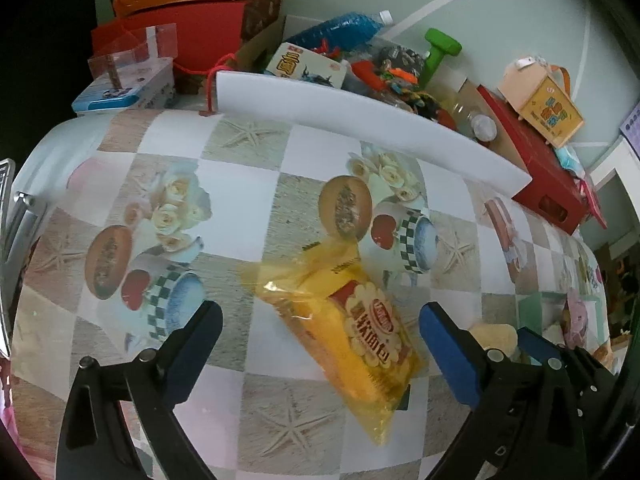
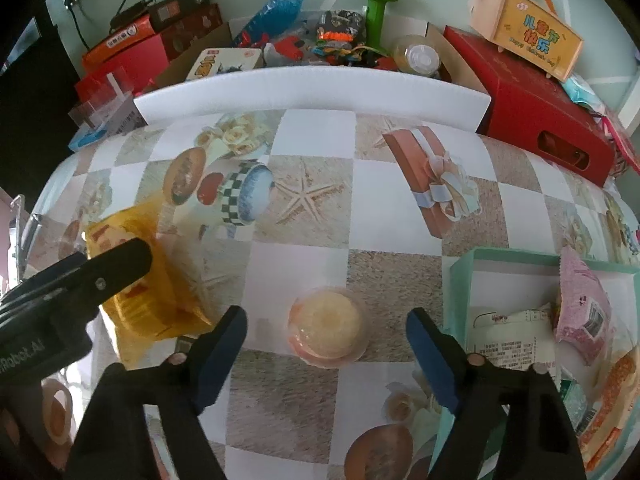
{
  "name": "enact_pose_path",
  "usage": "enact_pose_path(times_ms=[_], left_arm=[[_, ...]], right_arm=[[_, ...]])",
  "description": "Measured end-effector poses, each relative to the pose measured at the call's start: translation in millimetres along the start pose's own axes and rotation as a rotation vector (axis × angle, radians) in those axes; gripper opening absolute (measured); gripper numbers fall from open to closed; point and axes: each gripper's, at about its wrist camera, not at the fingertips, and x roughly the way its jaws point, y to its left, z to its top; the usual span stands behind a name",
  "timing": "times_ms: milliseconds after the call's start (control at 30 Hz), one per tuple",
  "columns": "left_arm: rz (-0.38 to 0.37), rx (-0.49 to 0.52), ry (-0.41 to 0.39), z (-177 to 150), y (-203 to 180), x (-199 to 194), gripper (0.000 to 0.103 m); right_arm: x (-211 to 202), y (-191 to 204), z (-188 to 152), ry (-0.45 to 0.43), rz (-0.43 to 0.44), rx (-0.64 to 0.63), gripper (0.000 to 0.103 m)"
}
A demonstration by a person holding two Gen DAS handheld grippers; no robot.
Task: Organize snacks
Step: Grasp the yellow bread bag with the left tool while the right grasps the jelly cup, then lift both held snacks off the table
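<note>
The left gripper [image 1: 320, 334] stands wide open above the table, and its blue pads [image 1: 448, 354] do not touch anything. Between its jaws lies the yellow bread packet [image 1: 352, 328], flat on the cloth and diagonal to the fingers; it is not yet held. The right gripper [image 2: 326, 340] is also open, a little less wide, and it hangs over the round jelly cup [image 2: 326, 330]. The cup sits between the two pads with a free gap on both sides, so nothing is grasped there either.

Just to the right of the right gripper is the mint-green box [image 2: 460, 280], where the snacks seem to be collected. It already contains a pink packet [image 2: 580, 312], a white wrapper with print [image 2: 512, 340] and an orange packet [image 2: 612, 396]. In my judgement the task is about half done: some snacks are in the box, while the bread packet and the jelly cup are left on the table, each with a gripper ready over it.

The table carries a glossy tablecloth [image 2: 304, 264] with squares, starfish, fruits and gift pictures. At the far edge stands a white foam board [image 2: 312, 92], and behind it a cardboard box with toys, a blue bottle [image 2: 272, 8] and a green dumbbell [image 2: 376, 4]. A big red box [image 2: 532, 108] with a small children's carton [image 2: 532, 36] on top is at the right, against a pale green wall.
</note>
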Motion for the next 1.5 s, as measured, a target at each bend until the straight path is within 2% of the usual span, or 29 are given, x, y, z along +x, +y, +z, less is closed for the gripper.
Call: enact_pose_path(times_ms=[233,367,467,600,1033,1500], left_arm=[[-0.002,0.017,0.026,-0.7,-8.1,9.8,0.080],[-0.021,0.018,0.041,-2.3,-9.7,13.0,0.065],[-0.029,0.019,0.043,-3.2,-10.1,12.4,0.060],[-0.030,0.031,0.042,-5.7,-12.7,10.4,0.055],[-0.044,-0.008,0.022,-17.2,1.4,-7.0,0.052],[-0.055,-0.034,-0.037,-30.1,10.4,-49.8,0.052]], right_arm=[[3.5,-8.5,-1.0,0.003,-0.005,0.023,0.066],[2.8,-12.9,-0.6,0.003,-0.003,0.031,0.058],[1.8,-13.6,-0.4,0.001,0.003,0.035,0.053],[1.1,-12.6,0.1,0.002,0.006,0.033,0.039],[-14.2,-6.9,-12.6,0.001,0.022,0.040,0.038],[-53.8,0.1,-29.7,-0.034,0.027,0.041,0.038]])
